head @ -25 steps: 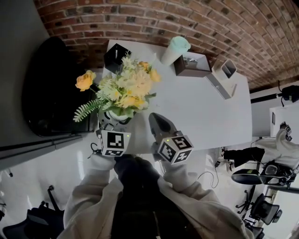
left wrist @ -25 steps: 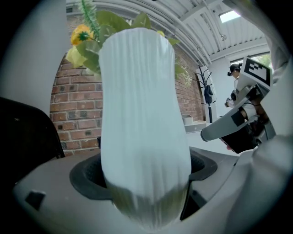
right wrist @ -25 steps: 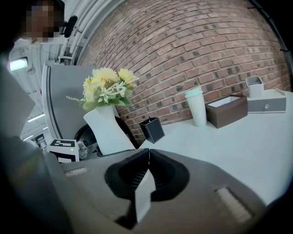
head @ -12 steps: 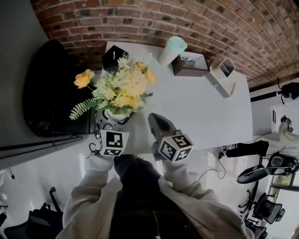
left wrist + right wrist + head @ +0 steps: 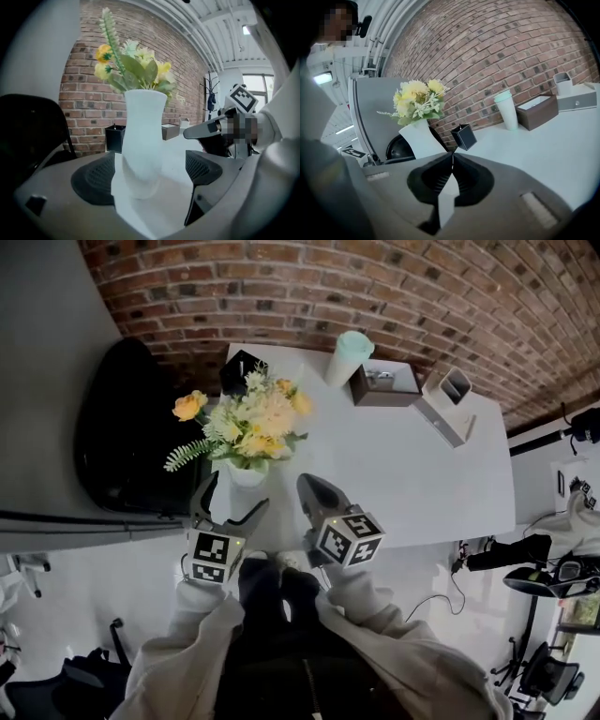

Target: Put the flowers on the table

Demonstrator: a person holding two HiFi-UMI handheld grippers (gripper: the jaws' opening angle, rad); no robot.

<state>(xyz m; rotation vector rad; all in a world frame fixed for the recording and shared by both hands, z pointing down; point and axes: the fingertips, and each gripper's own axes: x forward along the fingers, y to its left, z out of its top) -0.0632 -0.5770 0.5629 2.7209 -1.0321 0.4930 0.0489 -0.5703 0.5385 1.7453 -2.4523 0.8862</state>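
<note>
**What my views keep from me**

In the head view the flowers [image 5: 251, 418] cover nearly all of the vase [image 5: 246, 474]. Only a sliver of white shows under the leaves, and I cannot see where its foot meets the worktop [image 5: 403, 465]. Something small and pale lies in the brown box [image 5: 384, 383], too small to tell what. In the right gripper view the body of my right tool [image 5: 452, 161] hides the vase's lower part, and the grey box [image 5: 577, 101] runs off into the dark lens rim. In the left gripper view the black chair [image 5: 33, 126] is cut off at the left, its outline lost in shadow.
</note>
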